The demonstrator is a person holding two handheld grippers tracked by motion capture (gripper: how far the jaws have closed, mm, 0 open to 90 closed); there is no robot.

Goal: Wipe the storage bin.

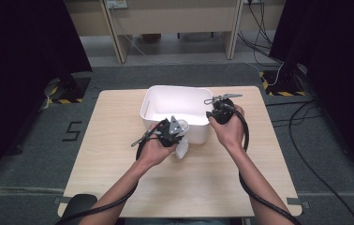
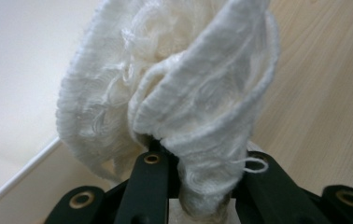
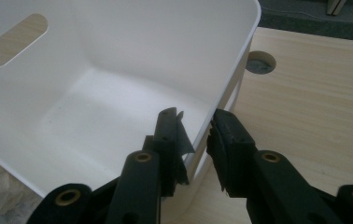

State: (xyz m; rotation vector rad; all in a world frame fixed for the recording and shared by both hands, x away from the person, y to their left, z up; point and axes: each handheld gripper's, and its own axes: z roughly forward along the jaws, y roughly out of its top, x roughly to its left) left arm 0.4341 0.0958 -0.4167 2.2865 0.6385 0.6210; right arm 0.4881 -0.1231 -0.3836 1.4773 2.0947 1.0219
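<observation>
Left gripper [image 1: 180, 132] is clamped on a white cloth [image 2: 174, 102], which bunches up out of the jaws and, in the high view, hangs just beside the near wall of the white bin [image 1: 154, 97]. Cloth is outside the bin, low against its front corner, over the counter [image 1: 109, 154].

Right gripper [image 3: 197, 135] straddles the bin's right wall: one jaw inside, one outside, rim running between them. Jaws stand a little apart; the inner pad looks near or on the wall, but whether they actually pinch it I cannot tell. Looks like a steadying hold on the bin.

Step in hand, as I judge it: cloth picked up, about to go into the bin while the right gripper braces it. Next move calls for lifting the cloth over the near rim, moving it above the bin floor, then parting the left jaws. The hanging part must clear the rim or it will drape over the edge.

Materials: cloth is a soft, loosely woven or knitted fabric, ribbed, with frayed edges and loose threads, crumpled into folds. Bin is smooth matte white plastic, rectangular with rounded corners, thin walls, an oval handle slot [image 3: 14, 39] in the far side, nothing in it. Counter is pale wood-grain laminate with a round cable hole [image 3: 261, 62] near the bin. Gripper jaws are black.
</observation>
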